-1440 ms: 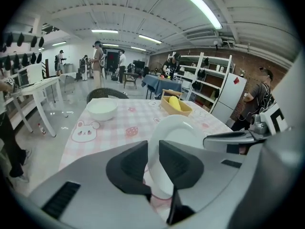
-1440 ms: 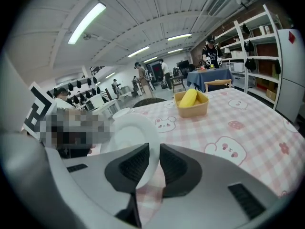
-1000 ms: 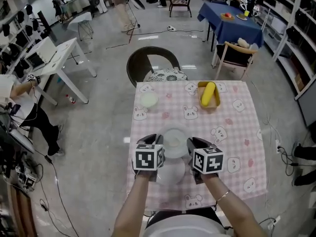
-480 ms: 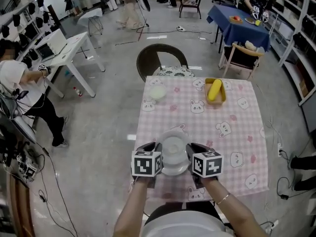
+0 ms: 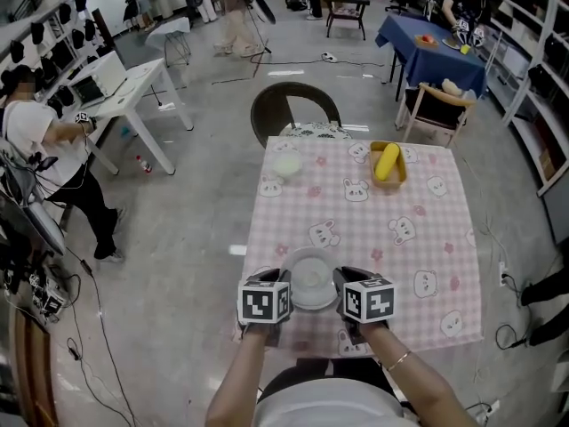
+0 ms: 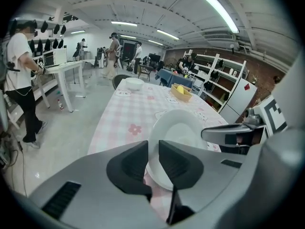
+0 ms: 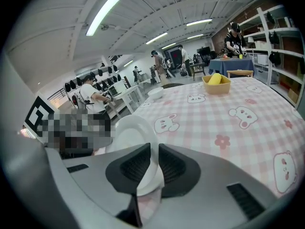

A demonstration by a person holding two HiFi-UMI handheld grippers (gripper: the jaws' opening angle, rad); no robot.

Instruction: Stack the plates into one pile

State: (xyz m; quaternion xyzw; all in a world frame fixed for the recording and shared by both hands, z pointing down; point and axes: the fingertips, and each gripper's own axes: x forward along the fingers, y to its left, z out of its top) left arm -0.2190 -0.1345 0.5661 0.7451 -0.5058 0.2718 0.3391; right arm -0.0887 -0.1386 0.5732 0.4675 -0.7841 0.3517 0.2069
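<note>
The surface [image 5: 418, 229], under its pink checked cloth, is the biggest thing here. The white plate [image 5: 312, 278] is over its near edge, held between my two hands. A second plate may lie beneath it, but I can't tell. My left tool [image 6: 153, 151] pinches one rim and my right tool [image 7: 153, 159] the opposite rim. Both grips bite only thin rim, so an uneven pull could slip the plate loose and off that edge. I see no readable writing, only square markers on my tools.

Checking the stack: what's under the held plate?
Pink checked tablecloth shows below the plate's near rim. Anything beneath its middle is covered by the plate.
</note>
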